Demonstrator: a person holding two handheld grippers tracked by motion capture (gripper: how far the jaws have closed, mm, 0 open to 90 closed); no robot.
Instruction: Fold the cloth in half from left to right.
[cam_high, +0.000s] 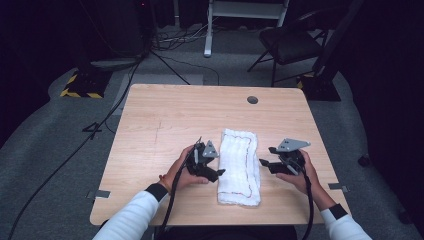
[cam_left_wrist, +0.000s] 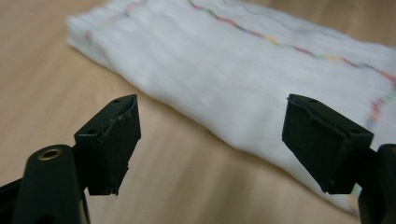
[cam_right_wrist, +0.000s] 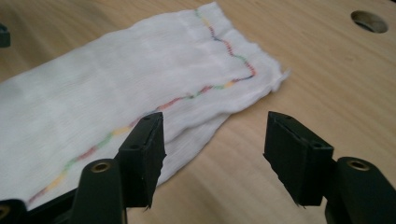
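A folded white cloth (cam_high: 240, 167) with a multicoloured stitched border lies lengthwise near the table's front edge, between the two hands. My left gripper (cam_high: 218, 172) hovers just left of the cloth, pointing toward it. In the left gripper view the cloth (cam_left_wrist: 243, 70) lies beyond the left gripper (cam_left_wrist: 210, 140), whose jaws stand apart with nothing between them. My right gripper (cam_high: 264, 164) hangs just right of the cloth. In the right gripper view the cloth (cam_right_wrist: 116, 98) spreads out ahead, and the right gripper (cam_right_wrist: 215, 154) has open, empty jaws above its near edge.
The wooden table (cam_high: 165, 120) has a round cable hole (cam_high: 252, 99) at the back right. Behind the table stand a black folding chair (cam_high: 290, 42) and a white frame leg (cam_high: 208, 30). Cables cross the floor at the left.
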